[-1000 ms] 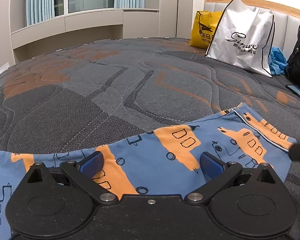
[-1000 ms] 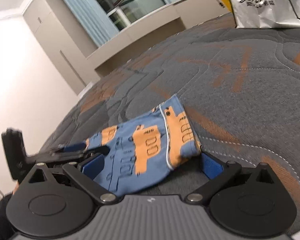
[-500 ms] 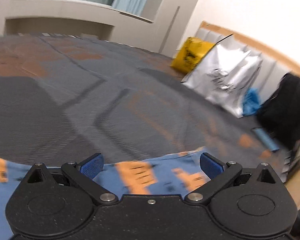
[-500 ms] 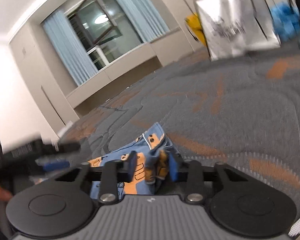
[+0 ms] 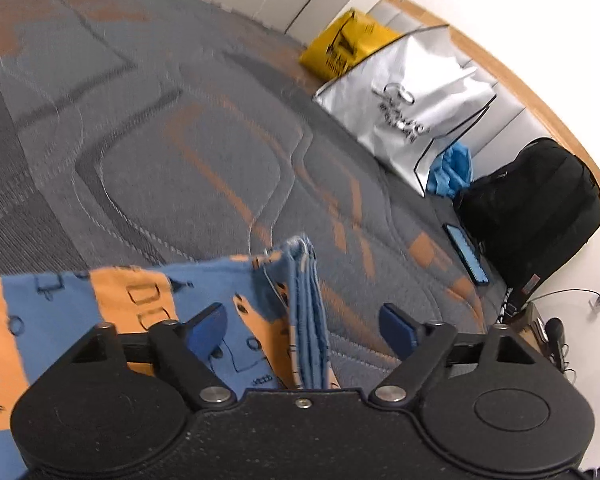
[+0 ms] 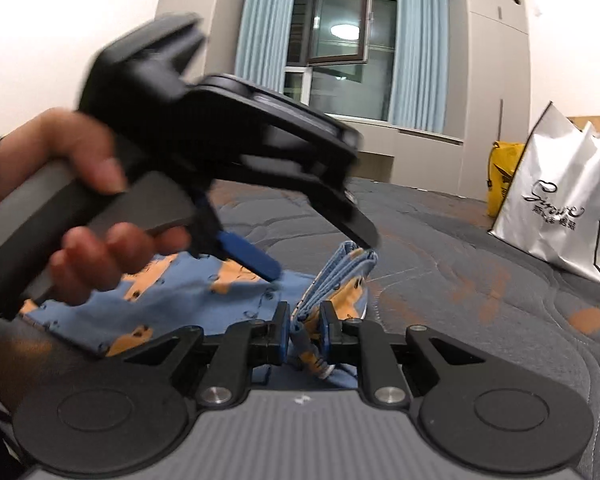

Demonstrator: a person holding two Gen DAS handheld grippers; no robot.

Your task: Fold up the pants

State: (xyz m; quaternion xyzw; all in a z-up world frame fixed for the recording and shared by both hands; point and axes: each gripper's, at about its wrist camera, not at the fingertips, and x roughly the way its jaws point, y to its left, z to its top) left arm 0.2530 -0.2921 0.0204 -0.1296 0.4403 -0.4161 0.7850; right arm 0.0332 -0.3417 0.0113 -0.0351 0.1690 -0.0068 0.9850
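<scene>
Pants edge now bunched, lifted; right gripper jaws closing.

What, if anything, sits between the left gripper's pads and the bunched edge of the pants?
Nothing visible. The left gripper is closing with the bunched edge of the pants already between its pads, not yet pressed. The right gripper pinches the same bunch.

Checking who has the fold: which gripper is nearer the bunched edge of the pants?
Right. The right gripper is closing on the bunched pants edge; the left gripper straddles it, pads apart, also closing.
</scene>
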